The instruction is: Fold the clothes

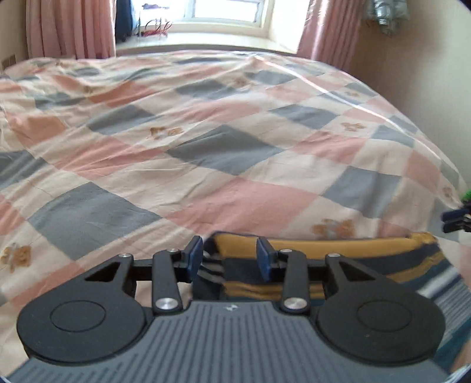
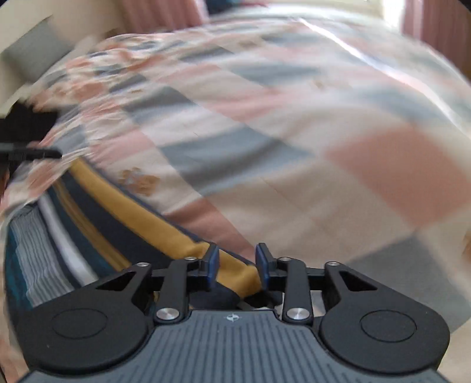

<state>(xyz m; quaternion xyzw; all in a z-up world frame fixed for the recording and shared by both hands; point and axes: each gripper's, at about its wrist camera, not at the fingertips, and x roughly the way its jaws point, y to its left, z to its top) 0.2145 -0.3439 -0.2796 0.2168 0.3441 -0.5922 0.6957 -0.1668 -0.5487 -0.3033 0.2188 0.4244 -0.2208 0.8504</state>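
Striped garment (image 1: pixel 368 259) lies on bed (image 1: pixel 235 132), near edge; soft, light, limp, likely to sag; both grippers (image 1: pixel 230 257) (image 2: pixel 237 265) part-open, straddling mustard hem at opposite corners, grip unclear.

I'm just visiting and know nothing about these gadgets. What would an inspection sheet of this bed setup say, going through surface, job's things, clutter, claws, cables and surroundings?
Surface: bed under a checked pink, grey and cream quilt, creased.
Job's things: one striped garment, mustard, navy, teal and white, lying at the near edge of the bed.
Clutter: nothing seen on the quilt.
Claws: left claw and right claw each have the garment's mustard edge between their blue pads; whether the pads press on it cannot be told. The right view is blurred.
Cables: nothing seen.
Surroundings: bright window beyond the bed, pink curtains either side, small items on the sill.
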